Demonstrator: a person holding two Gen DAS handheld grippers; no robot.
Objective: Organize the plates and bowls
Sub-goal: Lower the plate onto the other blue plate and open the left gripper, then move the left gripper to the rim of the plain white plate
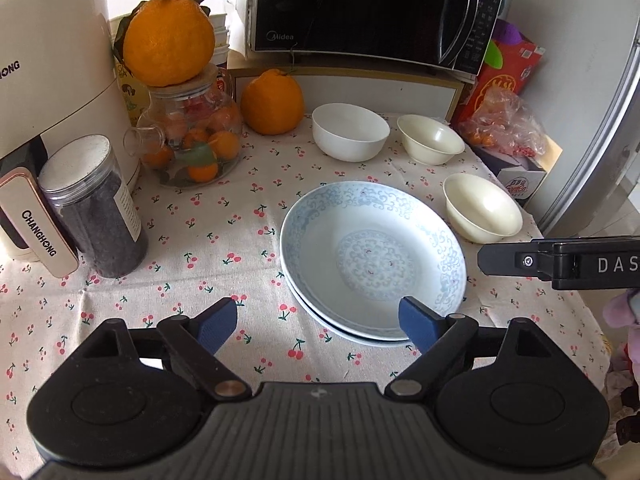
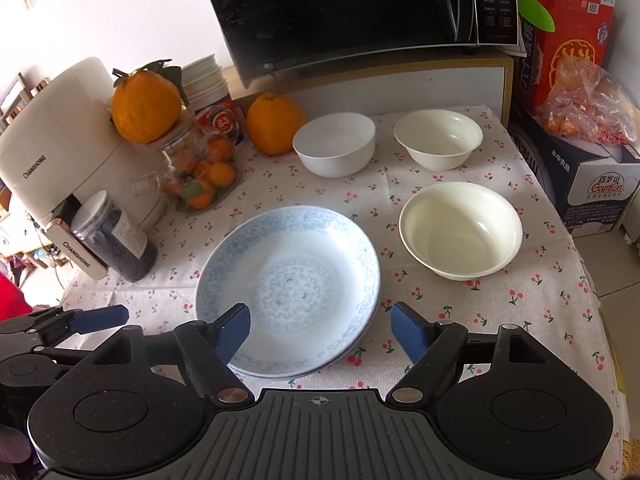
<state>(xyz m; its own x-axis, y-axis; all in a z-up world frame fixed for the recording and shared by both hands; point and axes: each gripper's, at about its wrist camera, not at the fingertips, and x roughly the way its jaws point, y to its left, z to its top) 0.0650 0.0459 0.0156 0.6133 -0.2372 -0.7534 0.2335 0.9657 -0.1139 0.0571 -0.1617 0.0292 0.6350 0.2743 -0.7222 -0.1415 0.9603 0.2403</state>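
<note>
On the cherry-print cloth sit two stacked plates (image 2: pixel 288 280) and three bowls (image 2: pixel 460 230) — glazed, slippery, breakable; pinch each by its rim. Left gripper (image 1: pixel 318 326) and right gripper (image 2: pixel 320 332) both gape wide — empty.
</note>
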